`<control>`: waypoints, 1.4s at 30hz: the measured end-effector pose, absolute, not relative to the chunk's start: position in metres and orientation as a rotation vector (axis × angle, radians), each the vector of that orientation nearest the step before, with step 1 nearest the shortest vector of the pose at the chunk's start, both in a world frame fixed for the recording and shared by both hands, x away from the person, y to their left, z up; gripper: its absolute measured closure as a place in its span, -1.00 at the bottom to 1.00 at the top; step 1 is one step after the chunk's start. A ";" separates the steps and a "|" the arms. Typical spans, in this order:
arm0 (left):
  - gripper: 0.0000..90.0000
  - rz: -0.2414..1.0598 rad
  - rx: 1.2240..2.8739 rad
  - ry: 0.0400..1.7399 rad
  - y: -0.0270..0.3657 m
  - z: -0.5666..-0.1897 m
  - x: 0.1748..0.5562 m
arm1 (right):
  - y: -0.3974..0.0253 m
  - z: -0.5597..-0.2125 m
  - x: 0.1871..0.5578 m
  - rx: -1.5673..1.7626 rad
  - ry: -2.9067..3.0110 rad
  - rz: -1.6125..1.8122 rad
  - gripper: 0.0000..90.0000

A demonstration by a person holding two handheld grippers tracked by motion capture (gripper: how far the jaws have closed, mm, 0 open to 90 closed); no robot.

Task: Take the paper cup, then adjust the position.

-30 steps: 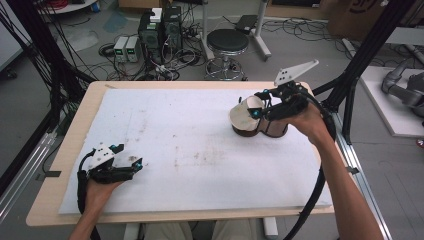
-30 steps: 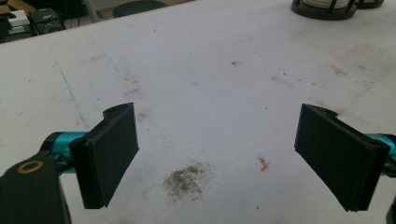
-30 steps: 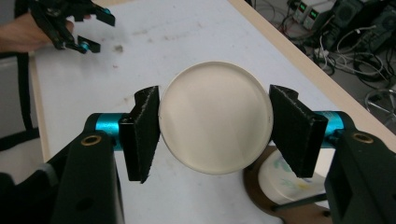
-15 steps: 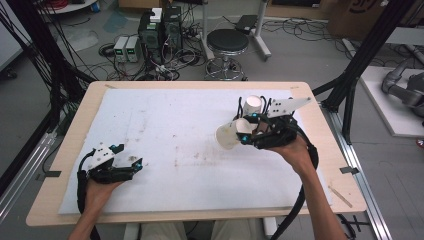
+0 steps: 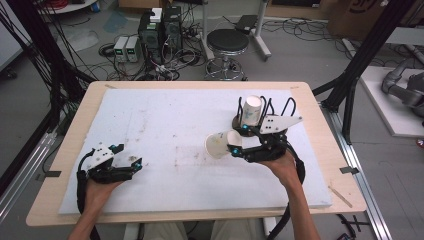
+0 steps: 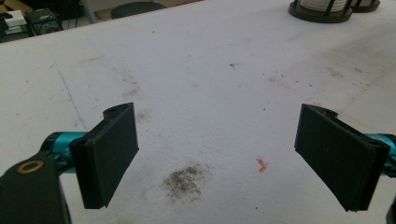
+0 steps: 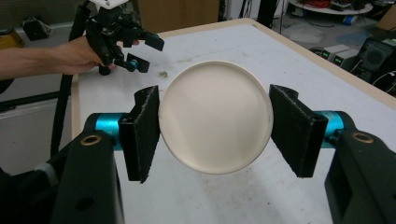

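White foam sheet (image 5: pixel 165 130) covers the wooden table (image 5: pixel 70 125), marked with grey smudges and a small red fleck.

At the left of the high view, the left gripper (image 5: pixel 131 166) sits low over the sheet near the front edge, held by the person's left hand (image 5: pixel 97 192). Its jaws stand wide apart with nothing between them; the left gripper view (image 6: pixel 217 154) shows bare sheet and a dark smudge (image 6: pixel 184 179) between the two black pads.

Right of centre, the right gripper (image 5: pixel 235 147) points leftward with a paper cup (image 5: pixel 220 145) lying on its side between its jaws, the mouth facing left toward the middle of the table. In the right gripper view (image 7: pixel 215 123) the cup (image 7: pixel 215 116) shows its round base to the camera, and both pads press against its sides, so the jaws are clamped on it. The cup hangs above the sheet, not resting on it as far as can be told. Beyond it in that view the left gripper (image 7: pixel 142 51) shows farther off.

Just behind the right gripper, near the table's far right, a dark rack (image 5: pixel 265 107) with upright wire loops holds a second cup (image 5: pixel 251 111), upside down. The held cup is near the rack but apart from it.
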State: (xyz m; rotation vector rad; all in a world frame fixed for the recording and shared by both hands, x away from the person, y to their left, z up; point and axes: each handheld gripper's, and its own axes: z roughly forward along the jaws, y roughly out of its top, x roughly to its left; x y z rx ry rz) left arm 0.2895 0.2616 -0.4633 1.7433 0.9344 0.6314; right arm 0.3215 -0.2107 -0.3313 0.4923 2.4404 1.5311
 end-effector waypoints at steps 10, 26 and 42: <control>-0.71 0.636 1.744 0.937 0.262 -0.463 0.289 | -0.209 -0.336 0.323 0.496 2.461 1.516 -0.16; -0.71 0.611 1.733 0.926 0.265 -0.462 0.290 | -0.211 -0.341 0.329 0.504 2.476 1.514 -0.16; -0.71 0.306 1.770 0.586 0.261 -0.422 0.310 | -0.208 -0.341 0.333 0.431 2.520 1.574 -0.16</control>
